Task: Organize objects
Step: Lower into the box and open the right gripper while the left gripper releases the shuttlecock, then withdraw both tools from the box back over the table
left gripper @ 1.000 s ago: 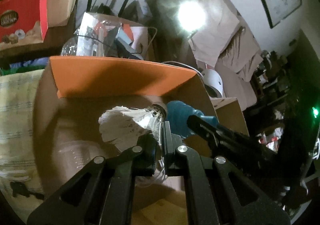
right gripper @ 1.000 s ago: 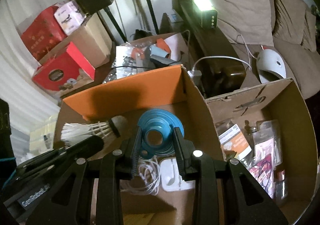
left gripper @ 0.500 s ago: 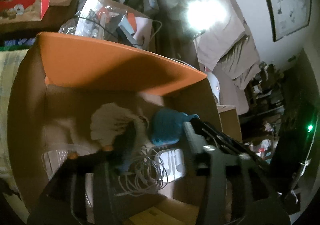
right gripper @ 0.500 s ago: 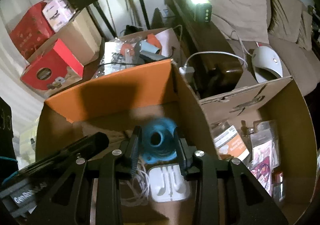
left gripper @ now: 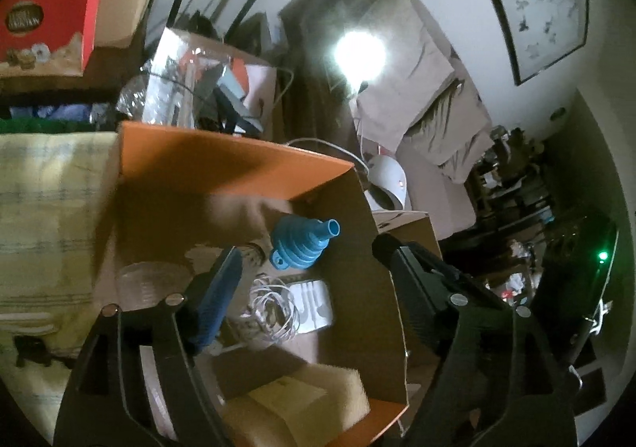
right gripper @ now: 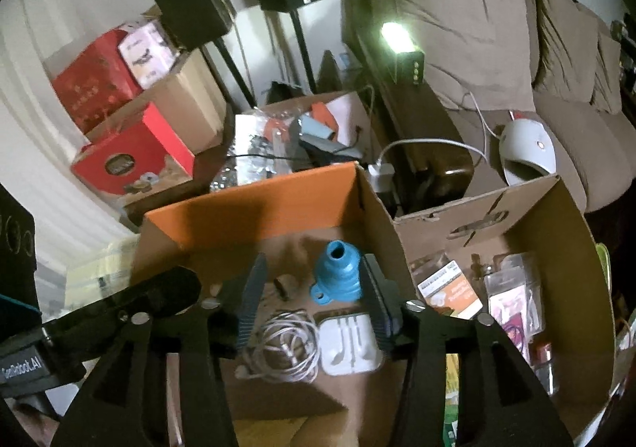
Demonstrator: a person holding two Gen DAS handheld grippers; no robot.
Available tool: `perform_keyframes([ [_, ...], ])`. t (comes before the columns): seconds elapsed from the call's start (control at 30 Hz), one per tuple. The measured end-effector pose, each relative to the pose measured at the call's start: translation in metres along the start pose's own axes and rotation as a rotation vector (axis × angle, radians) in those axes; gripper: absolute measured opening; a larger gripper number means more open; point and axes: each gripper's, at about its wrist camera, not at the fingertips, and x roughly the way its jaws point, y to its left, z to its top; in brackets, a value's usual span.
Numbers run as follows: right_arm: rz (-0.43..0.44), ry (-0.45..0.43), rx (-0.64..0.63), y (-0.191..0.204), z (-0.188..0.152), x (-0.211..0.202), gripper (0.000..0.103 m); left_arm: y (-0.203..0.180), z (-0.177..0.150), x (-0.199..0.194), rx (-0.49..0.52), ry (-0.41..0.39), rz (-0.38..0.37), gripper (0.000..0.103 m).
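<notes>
Left hand-held gripper [left gripper: 306, 252]: you've released the shuttlecock.
Right hand-held gripper [right gripper: 314, 280]: released; blue funnel [right gripper: 337, 276] dropped between its fingers, inside the cardboard box [right gripper: 254, 204].

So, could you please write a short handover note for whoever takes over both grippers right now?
Left gripper: open, holding nothing, above the orange-flapped box.
Right gripper: open, holding nothing, above the same box.
In the box: the blue funnel lies free on its floor, beside the coiled white cable and the white earphone case. The shuttlecock is mostly hidden behind the left finger.
Done: funnel is in the box and free of either gripper.
Left: the neighbouring open box holds packets; whether more needs sorting cannot be told from here.
</notes>
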Motion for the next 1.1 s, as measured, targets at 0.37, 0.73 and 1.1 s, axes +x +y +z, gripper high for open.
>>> perform_keyframes([
  [0.37,0.100,-0.020,-0.056,0.037,-0.013,-0.035,0.060,0.009,-0.018,-0.073,0.066,-0.079,0.079,0.085],
  [0.73,0.159,-0.022,-0.098,0.081,-0.023,-0.041,0.068,0.055,-0.035,-0.140,0.053,-0.176,0.232,0.103],
  [1.1,0.162,-0.028,-0.171,0.128,-0.039,-0.044,0.083,0.077,-0.054,-0.182,0.122,-0.238,0.408,0.103],
])
